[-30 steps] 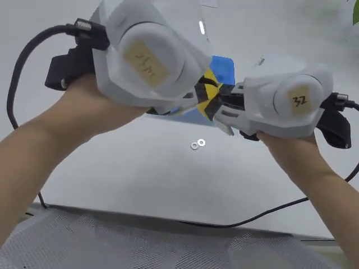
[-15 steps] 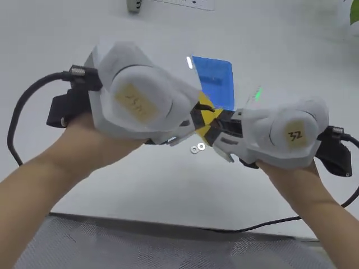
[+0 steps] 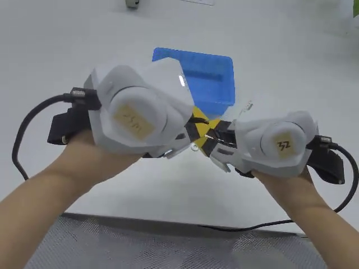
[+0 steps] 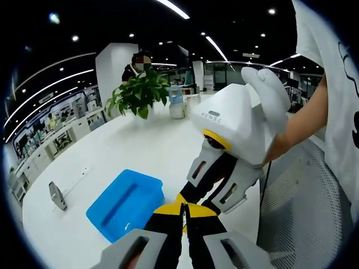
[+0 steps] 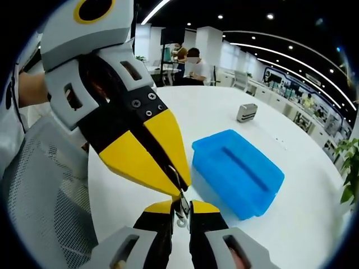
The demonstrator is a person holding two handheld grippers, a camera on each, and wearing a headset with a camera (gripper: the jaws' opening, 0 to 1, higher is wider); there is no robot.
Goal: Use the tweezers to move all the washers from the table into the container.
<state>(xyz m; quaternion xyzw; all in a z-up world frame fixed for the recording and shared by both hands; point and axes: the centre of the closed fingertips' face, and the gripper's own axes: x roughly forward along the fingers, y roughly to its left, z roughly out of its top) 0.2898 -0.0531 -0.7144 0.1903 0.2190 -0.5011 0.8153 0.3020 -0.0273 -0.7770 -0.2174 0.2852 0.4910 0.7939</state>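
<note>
My left gripper and right gripper meet tip to tip over the white table, just in front of the blue container. In the right gripper view, thin metal tweezers run from the left gripper's shut yellow jaws into my right gripper, whose jaws are closed on them. A small washer shows just under those tips. In the head view a washer peeks out below the grippers. My left gripper is shut in its own view, nose to nose with the right one.
A small grey device sits on the table beyond the container. A potted plant stands at the far edge. Black cables trail from both grippers, and a grey mesh surface lies at the near table edge.
The view has tilted, so more of the blue container shows. The joined grippers sit lower against the table and cover most of the two washers that lay open before.
</note>
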